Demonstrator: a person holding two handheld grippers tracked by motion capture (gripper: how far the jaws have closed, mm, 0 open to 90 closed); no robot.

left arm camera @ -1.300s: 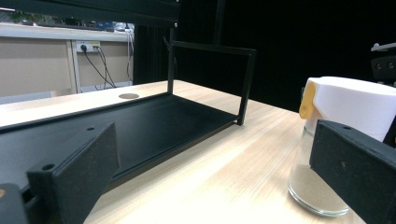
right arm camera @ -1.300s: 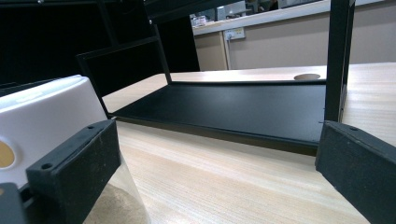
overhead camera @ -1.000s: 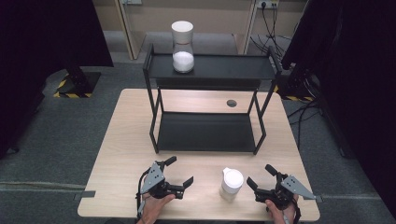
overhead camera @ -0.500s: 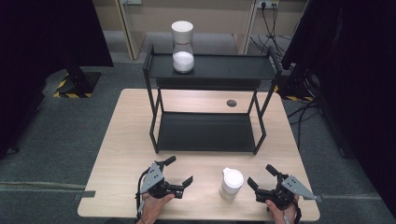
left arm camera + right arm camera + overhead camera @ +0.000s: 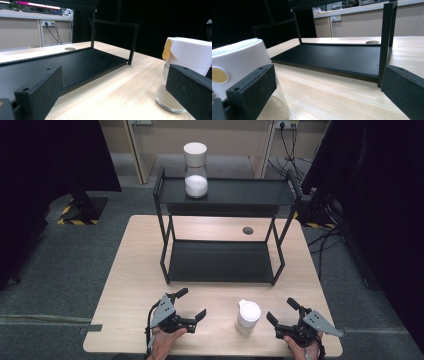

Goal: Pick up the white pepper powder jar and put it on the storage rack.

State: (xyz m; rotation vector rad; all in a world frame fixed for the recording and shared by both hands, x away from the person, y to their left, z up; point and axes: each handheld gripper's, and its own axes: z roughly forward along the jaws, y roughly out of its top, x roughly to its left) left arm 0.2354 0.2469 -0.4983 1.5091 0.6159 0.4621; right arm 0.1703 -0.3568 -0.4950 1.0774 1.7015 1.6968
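A glass jar with a white lid (image 5: 248, 316) stands near the table's front edge, between both grippers; it shows at the right of the left gripper view (image 5: 185, 65) with a yellow tab, and at the left of the right gripper view (image 5: 239, 67). My left gripper (image 5: 190, 304) rests open on the table, left of the jar, with nothing between its jaws. My right gripper (image 5: 281, 311) lies open to the jar's right, also holding nothing. A second jar with white contents (image 5: 195, 170) stands on the top shelf of the black rack (image 5: 222, 261).
The black two-shelf rack (image 5: 75, 62) fills the table's middle; its lower shelf (image 5: 342, 58) is bare. A round hole (image 5: 248, 230) sits in the tabletop behind it. The wooden table (image 5: 135, 270) has bare strips left and right of the rack. Cables lie on the floor beyond.
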